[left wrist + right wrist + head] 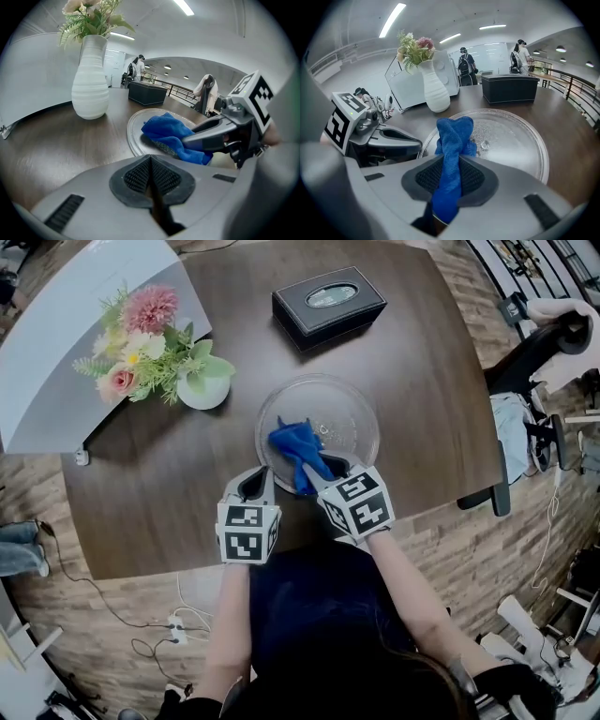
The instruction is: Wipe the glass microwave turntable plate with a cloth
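The round glass turntable plate [349, 413] lies flat on the dark wooden table [431, 390], in front of me. A blue cloth [296, 448] rests on the near left part of the plate. My right gripper [317, 478] is shut on the cloth's near end, and the right gripper view shows the blue cloth [453, 135] pinched between the pads and trailing onto the plate [518, 136]. My left gripper [257, 482] sits just left of the plate's near rim [135, 133], shut with nothing between its pads [136, 176].
A white vase of flowers [201, 390] stands left of the plate. A black tissue box [328, 304] sits behind it. A white panel [66, 343] leans at the table's far left. A chair [530, 362] stands to the right, and cables [169, 624] lie on the floor.
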{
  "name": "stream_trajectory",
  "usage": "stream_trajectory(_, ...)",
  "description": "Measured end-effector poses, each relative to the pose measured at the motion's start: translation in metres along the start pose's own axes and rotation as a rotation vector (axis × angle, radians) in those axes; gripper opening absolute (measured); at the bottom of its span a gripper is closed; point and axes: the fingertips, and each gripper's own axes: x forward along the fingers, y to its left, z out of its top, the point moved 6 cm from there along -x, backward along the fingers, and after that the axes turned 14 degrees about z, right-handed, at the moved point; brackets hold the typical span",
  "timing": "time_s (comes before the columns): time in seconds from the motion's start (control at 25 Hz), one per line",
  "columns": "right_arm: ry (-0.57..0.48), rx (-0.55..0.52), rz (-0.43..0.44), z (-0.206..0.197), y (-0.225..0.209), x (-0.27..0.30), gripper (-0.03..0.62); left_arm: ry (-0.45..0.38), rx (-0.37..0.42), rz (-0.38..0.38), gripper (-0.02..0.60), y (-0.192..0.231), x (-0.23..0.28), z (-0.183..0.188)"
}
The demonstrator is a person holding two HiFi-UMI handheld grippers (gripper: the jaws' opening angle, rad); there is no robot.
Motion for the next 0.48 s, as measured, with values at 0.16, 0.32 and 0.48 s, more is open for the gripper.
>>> stream_trajectory(0.16,-0.01,0.027,-0.028,-0.002,-0.011,-0.009,0.071,0.004,0.001,-0.003,0.003,0.0,0.0,0.0)
stream_trajectory(0.32,-0.018,0.045,-0.057,-0.004,-0.023,-0.02,0.071,0.006,0.0,-0.004,0.003,0.0,-0.001,0.0)
stream_trajectory(0.48,-0.024,0.06,-0.081,-0.006,-0.034,-0.029,0.071,0.005,0.0,-0.003,0.003,-0.001,-0.001,0.0)
